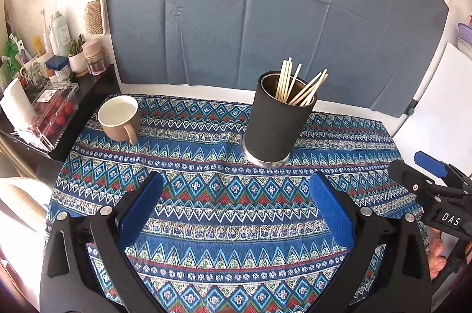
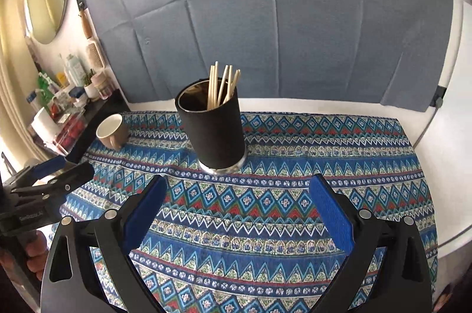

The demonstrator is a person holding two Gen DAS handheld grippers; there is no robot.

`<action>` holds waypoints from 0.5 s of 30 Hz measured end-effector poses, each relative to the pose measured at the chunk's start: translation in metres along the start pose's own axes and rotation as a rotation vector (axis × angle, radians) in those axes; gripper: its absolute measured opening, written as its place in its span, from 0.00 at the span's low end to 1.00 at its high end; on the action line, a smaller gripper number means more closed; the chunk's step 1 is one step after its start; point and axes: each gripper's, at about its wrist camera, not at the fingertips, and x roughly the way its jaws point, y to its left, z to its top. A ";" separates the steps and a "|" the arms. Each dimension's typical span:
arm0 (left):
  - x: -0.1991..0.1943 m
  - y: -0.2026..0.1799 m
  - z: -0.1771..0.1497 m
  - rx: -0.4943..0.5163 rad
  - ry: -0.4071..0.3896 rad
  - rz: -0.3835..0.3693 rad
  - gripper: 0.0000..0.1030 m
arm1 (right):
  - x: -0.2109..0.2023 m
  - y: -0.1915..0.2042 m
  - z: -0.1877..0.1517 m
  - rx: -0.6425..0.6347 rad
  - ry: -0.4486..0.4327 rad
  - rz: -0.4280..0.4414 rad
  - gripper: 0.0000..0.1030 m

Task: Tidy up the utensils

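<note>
A black cylindrical holder [image 1: 275, 124] [image 2: 214, 133] stands upright on the patterned cloth with several wooden chopsticks [image 1: 298, 84] [image 2: 222, 85] sticking out of it. A tan mug [image 1: 119, 118] [image 2: 111, 131] sits empty at the cloth's far left. My left gripper [image 1: 236, 186] hovers open over the cloth, short of the holder, with nothing between its blue pads. My right gripper [image 2: 237, 189] is open too, empty, just in front of the holder. Each gripper shows at the edge of the other's view: the right gripper [image 1: 424, 168], the left gripper [image 2: 63, 170].
The patterned cloth [image 1: 224, 203] [image 2: 295, 195] covers a white table against a grey-blue fabric backdrop [image 1: 265, 3]. A dark shelf [image 1: 73, 106] at the left holds bottles, jars, a small plant and a box of strawberries. A white board [image 1: 442, 112] leans at the right.
</note>
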 end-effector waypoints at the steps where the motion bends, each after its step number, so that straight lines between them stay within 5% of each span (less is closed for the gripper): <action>1: -0.005 -0.002 -0.002 0.003 0.011 -0.011 0.94 | -0.005 0.002 -0.003 0.004 0.004 -0.006 0.90; 15: -0.045 -0.023 -0.016 0.015 0.043 -0.017 0.94 | -0.039 0.008 -0.026 0.023 0.038 -0.043 0.90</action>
